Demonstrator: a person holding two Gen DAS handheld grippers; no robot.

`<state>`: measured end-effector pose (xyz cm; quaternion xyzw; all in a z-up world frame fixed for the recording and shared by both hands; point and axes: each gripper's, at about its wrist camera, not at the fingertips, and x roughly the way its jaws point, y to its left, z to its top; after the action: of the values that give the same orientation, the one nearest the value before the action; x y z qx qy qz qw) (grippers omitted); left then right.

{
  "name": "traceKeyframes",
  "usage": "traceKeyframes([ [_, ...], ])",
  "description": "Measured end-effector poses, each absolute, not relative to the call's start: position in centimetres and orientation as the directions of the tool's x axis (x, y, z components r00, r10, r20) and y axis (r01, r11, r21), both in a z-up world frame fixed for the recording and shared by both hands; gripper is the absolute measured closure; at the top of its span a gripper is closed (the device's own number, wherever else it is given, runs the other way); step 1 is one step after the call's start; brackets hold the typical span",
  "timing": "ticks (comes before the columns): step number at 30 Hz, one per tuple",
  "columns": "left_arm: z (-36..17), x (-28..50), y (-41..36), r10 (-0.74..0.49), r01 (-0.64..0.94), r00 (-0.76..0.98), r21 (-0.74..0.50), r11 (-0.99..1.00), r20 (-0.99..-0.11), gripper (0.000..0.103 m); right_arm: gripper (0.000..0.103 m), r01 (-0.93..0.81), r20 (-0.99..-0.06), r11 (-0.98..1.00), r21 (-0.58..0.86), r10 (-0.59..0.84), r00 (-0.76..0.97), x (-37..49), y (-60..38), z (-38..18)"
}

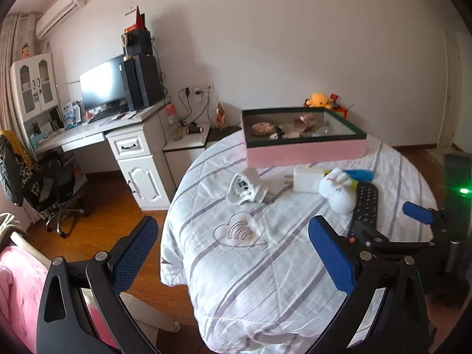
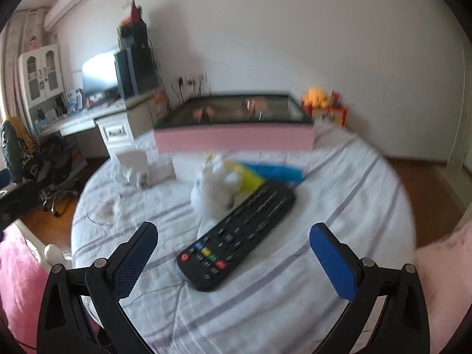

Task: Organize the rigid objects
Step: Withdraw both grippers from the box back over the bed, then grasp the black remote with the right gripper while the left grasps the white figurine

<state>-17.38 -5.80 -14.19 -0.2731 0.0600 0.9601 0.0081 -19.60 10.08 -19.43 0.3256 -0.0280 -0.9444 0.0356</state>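
Observation:
A black remote control lies on the striped quilt, right in front of my right gripper, which is open and empty just above its near end. It also shows in the left wrist view. A white plush toy lies against the remote's far side. A pink box with a dark rim stands at the back and holds several small items. My left gripper is open and empty above the quilt's near part. The right gripper shows at the right in the left wrist view.
A white charger-like item, a white block and a blue and yellow object lie on the quilt before the box. A desk with monitor and an office chair stand left. A pink blanket lies at the near left.

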Motion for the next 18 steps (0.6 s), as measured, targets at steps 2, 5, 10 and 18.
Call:
traceKeyframes([
  [2, -14.5, -17.6, -6.2, -0.029, -0.039, -0.846, 0.116, -0.993, -0.532, 0.000, 0.000, 0.049, -0.636, -0.996, 0.072, -0.084, -0.767, -20.5, 9.3, -20.3],
  [5, -14.9, -18.0, -6.7, -0.027, -0.039, -0.836, 0.109, -0.993, -0.547, 0.000, 0.000, 0.057, -0.666, -0.998, 0.039, -0.069, -0.743, -21.6, 8.2, -21.3],
  [10, -15.5, -18.6, -6.5, -0.032, -0.045, -0.828, 0.123, -0.991, -0.560, 0.000, 0.000, 0.059, -0.710, -0.998, 0.005, -0.045, -0.703, -22.1, 8.8, -22.1],
  [18, -15.9, -19.6, -5.3, 0.031, -0.096, -0.814, 0.081, -0.992, -0.580, 0.000, 0.000, -0.038, -0.706, -0.999, -0.027, 0.046, -0.707, -21.1, 14.6, -21.9],
])
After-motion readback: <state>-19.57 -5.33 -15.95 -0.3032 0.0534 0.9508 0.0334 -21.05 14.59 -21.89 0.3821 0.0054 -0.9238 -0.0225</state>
